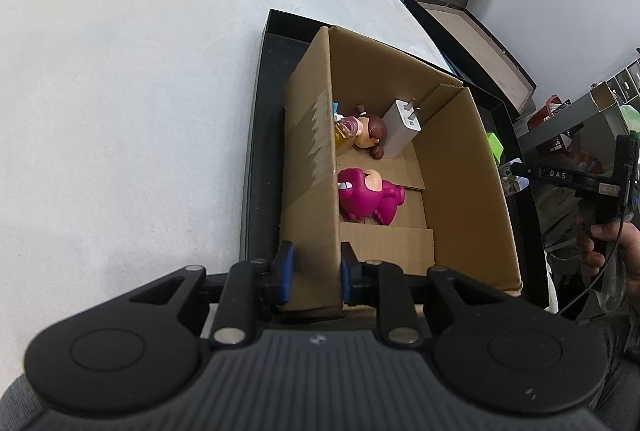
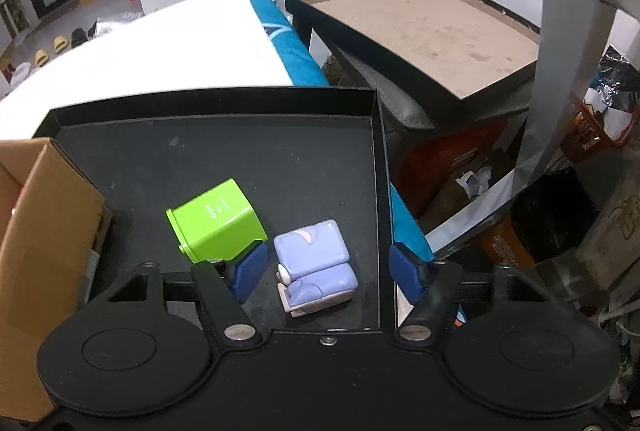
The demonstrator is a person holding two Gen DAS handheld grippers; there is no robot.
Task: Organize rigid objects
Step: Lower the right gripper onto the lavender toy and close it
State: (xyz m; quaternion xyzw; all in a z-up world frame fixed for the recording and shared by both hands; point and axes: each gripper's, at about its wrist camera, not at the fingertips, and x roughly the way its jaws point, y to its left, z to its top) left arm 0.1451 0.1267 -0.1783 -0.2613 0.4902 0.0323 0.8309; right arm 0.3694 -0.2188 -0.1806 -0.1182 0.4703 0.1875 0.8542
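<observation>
White table [image 1: 120, 91] carries a black tray [image 2: 200, 159]. Left gripper [image 1: 316, 271] jaws clamp the wall of the cardboard box [image 1: 460, 171], containing a charger [image 1: 404, 127] and two figurines. Right gripper [image 2: 328, 271] jaws stand open around the lilac toy [image 2: 316, 263] beside the green block [image 2: 218, 219].

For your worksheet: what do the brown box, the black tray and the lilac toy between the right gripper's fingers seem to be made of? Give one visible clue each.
Brown box: corrugated cardboard, matt; thin walls, folded bottom flaps, clear tape on one wall.
Black tray: probably rigid board or plastic, matt; thin upright rim, dust specks showing.
Lilac toy: likely hard plastic or vinyl, glossy; bright highlights on its rounded edges.
</observation>
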